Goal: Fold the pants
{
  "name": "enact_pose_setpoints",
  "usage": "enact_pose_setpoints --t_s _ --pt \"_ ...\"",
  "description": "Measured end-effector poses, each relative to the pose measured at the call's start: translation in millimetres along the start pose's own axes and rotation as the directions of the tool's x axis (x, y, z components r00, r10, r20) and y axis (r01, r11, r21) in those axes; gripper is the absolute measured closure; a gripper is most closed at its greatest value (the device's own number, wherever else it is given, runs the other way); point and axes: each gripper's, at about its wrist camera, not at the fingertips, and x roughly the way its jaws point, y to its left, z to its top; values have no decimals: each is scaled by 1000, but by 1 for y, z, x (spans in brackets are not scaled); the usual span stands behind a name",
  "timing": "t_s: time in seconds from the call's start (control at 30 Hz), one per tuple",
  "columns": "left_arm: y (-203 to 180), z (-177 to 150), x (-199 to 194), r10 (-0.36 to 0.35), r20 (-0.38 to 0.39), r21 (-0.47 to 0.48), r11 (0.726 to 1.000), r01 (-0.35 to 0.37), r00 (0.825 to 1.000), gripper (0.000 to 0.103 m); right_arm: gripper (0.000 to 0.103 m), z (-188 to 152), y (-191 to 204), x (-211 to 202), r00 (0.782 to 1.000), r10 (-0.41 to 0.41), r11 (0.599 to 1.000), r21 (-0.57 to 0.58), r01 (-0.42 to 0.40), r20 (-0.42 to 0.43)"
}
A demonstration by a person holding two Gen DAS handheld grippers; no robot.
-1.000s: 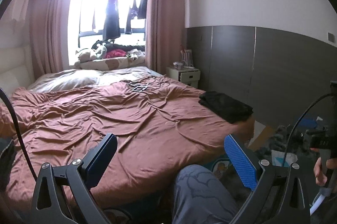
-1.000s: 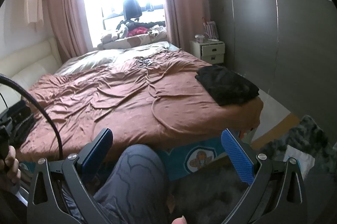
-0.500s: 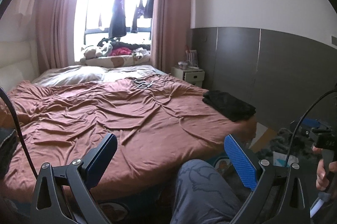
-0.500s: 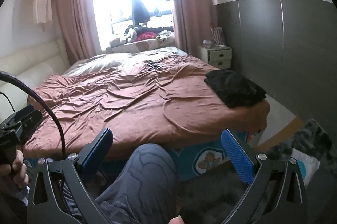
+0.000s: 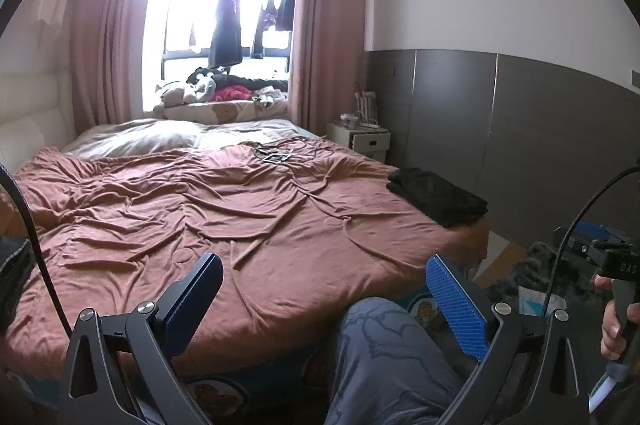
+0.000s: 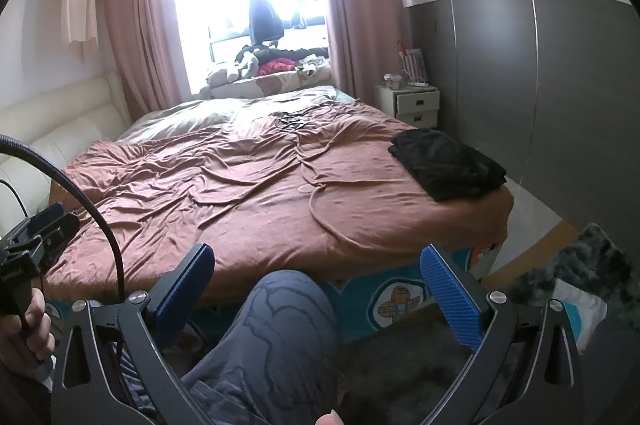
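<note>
A folded black garment (image 5: 438, 196) (image 6: 446, 163), likely the pants, lies on the near right corner of the bed. My left gripper (image 5: 324, 295) is open, held off the foot of the bed with nothing between its blue pads. My right gripper (image 6: 316, 289) is open too, over a person's knee (image 6: 276, 329) in grey patterned trousers. Both are well short of the black garment. The right gripper's handle and a hand (image 5: 618, 321) show at the right edge of the left wrist view; the left gripper's handle and a hand (image 6: 28, 309) show at the left edge of the right wrist view.
The bed's rumpled brown cover (image 5: 224, 221) (image 6: 240, 193) fills the middle. A cable and small dark items (image 5: 274, 156) lie near the pillows. A white nightstand (image 6: 416, 103) stands at the far right. Grey wall panels (image 5: 540, 145) run along the right. A dark rug (image 6: 560, 277) covers the floor.
Both views have tilted up and drawn back a little, so more ceiling and window show. Both grippers have stayed open and the black garment has not moved.
</note>
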Motion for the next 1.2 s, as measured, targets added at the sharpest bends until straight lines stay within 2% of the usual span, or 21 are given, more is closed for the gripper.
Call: enact_pose_setpoints --t_s 0.8,1.2 --pt "14 -2 -7 24 20 -52 998 -23 1000 0 0 4 -1 4 1000 -15 1000 -2 15 -21" --pt "13 -4 -6 23 21 -43 999 -22 1000 0 0 4 -4 -1 999 24 999 37 -23 -30"
